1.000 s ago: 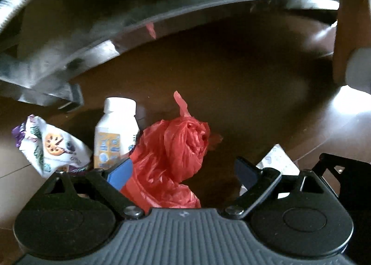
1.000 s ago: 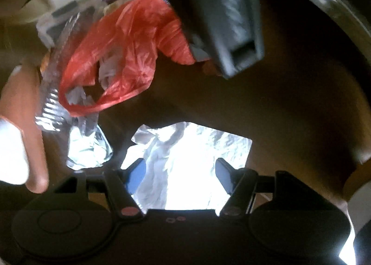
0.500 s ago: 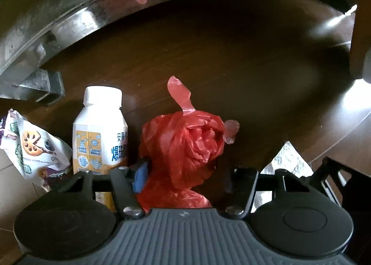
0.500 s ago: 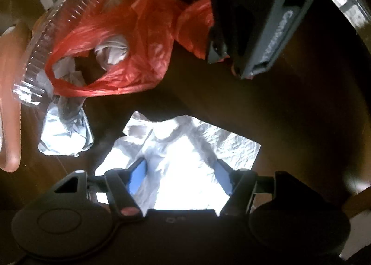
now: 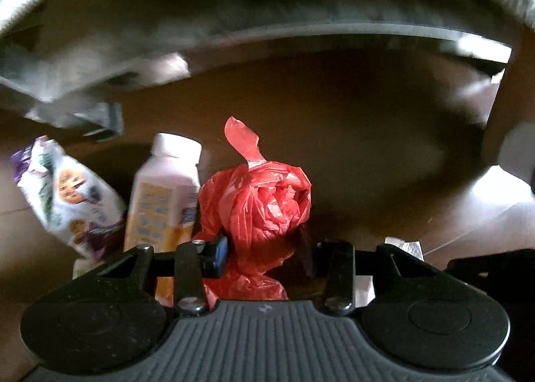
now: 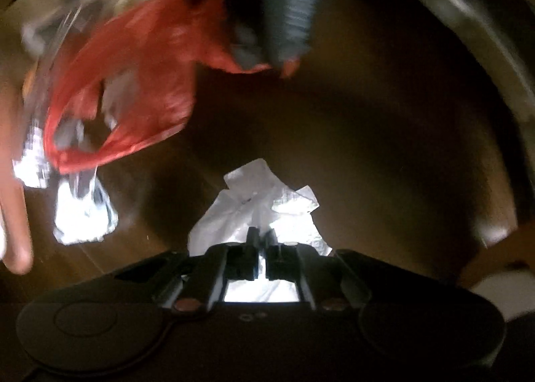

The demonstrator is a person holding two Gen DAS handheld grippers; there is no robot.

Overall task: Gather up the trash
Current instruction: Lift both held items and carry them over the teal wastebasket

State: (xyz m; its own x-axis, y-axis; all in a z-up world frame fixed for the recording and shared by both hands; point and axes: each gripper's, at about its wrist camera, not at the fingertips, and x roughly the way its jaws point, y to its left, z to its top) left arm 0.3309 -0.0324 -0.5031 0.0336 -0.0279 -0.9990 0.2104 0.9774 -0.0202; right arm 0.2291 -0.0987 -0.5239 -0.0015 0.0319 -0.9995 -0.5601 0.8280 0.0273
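Red plastic is filling the middle of the left wrist view: a bunched red bag (image 5: 264, 204) is sitting between the two fingers of the left gripper (image 5: 264, 256), which are standing apart with the blue pad at centre-left touching or nearly touching the film. Whether the far finger is pressing the bag I cannot tell, so I am not calling it a grip. To do this step well, the fingers should be closing on the thick knot of film rather than on the loose tail poking up at upper centre, which would probably slip out. Just left of the bag a white bottle (image 5: 167, 194) is standing right beside it, and further left a printed snack wrapper (image 5: 67, 194) is lying tilted; the bottle is crowding the left finger and could be knocked over as the jaws close. All of it is resting on a dark brown floor (image 5: 351, 134).

White paper is glowing at the lower centre of the right wrist view, where the right gripper (image 6: 260, 241) is pinched together on a crumpled white paper (image 6: 267, 211). At upper left the same red bag (image 6: 133, 81) is gaping open, blurred, with a clear plastic container (image 6: 36, 107) beside it and a foil scrap (image 6: 83, 214) just below. Lifting the paper clear looks like the sensible follow-through.
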